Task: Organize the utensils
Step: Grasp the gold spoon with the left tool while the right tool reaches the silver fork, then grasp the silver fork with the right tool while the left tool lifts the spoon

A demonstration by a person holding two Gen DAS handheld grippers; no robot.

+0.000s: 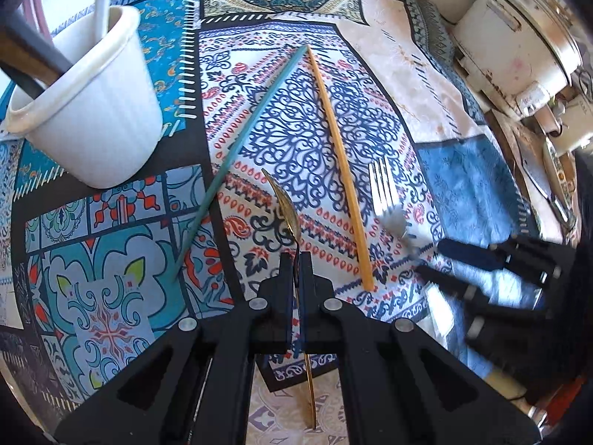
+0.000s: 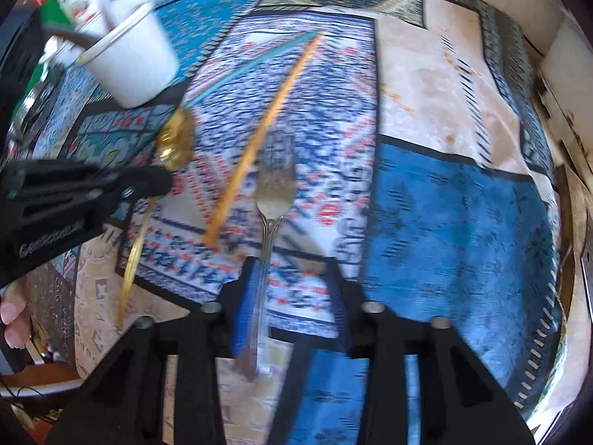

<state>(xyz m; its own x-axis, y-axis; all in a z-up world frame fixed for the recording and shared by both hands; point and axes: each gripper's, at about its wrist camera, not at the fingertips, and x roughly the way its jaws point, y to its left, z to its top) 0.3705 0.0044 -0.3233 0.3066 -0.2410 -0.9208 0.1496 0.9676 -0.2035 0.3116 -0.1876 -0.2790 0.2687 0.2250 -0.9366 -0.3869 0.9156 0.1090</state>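
So the left gripper [image 1: 295,265] is clamped tight on a gold spoon [image 1: 285,207], pinching it at the neck with the bowl sticking out in front and the handle trailing back under the tool. Looks lifted off the cloth [image 1: 463,185], probably headed for the white cup [image 1: 85,111] near the cloth's far left corner, which already has a few handles poking out of it.

The right gripper [image 2: 294,289] is over the fork [image 2: 276,185] in the middle of the cloth. Its jaws stand apart with the fork's handle running between them, right up against the left blue pad [image 2: 246,307]. The other pad looks clear of it, so I'd say it isn't gripped yet, just lined up for a pinch.

Two sticks are left lying flat, a teal one [image 1: 237,148] and an orange one [image 1: 339,148], tips meeting toward the far edge in a V.

Hard to read: the right view is badly smeared, so the fork's tines are mush and its handle end blurs out under the tool. What's in the cup is cut off at the frame edge. Fingertips [image 2: 13,319] peek in low on the left.
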